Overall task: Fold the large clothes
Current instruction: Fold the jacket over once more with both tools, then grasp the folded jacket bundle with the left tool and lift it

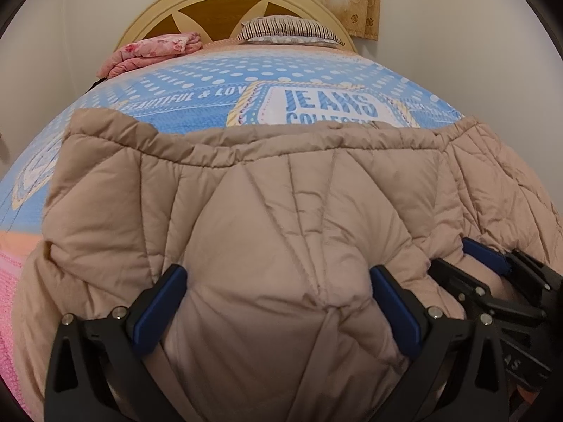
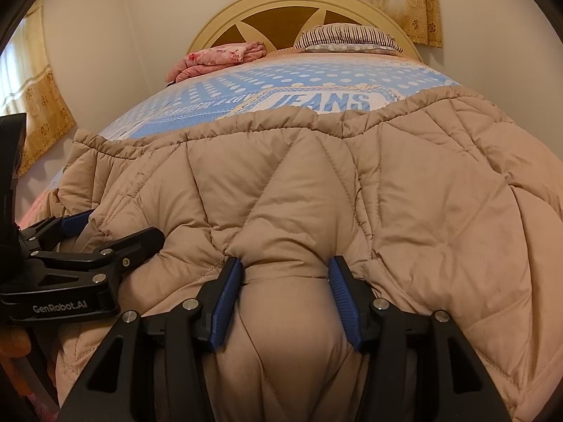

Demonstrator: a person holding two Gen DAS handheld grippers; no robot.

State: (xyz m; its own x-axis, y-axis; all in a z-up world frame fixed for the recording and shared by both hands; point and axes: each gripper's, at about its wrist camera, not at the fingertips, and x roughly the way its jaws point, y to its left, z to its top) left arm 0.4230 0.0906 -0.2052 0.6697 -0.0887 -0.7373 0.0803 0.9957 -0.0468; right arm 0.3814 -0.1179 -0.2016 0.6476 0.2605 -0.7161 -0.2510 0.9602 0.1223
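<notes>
Straddled a puffed ridge of the tan quilted coat (image 2: 281,190) at the near edge of the bed: right gripper (image 2: 285,277), blue pads pressing the bunched fabric, clenched on it. Likewise bracketed a wider bulge with the left gripper (image 1: 278,292), pads touching but squeeze uncertain. Lay spread across the blue printed bedsheet (image 1: 211,81), hem toward the far headboard (image 1: 232,3). Judged as mid-fold, both near folds gathered; next called for lifting together and carrying far.

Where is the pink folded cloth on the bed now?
The pink cloth lies at the far left of the bed, against the headboard, left of the striped pillow in both views.
</notes>
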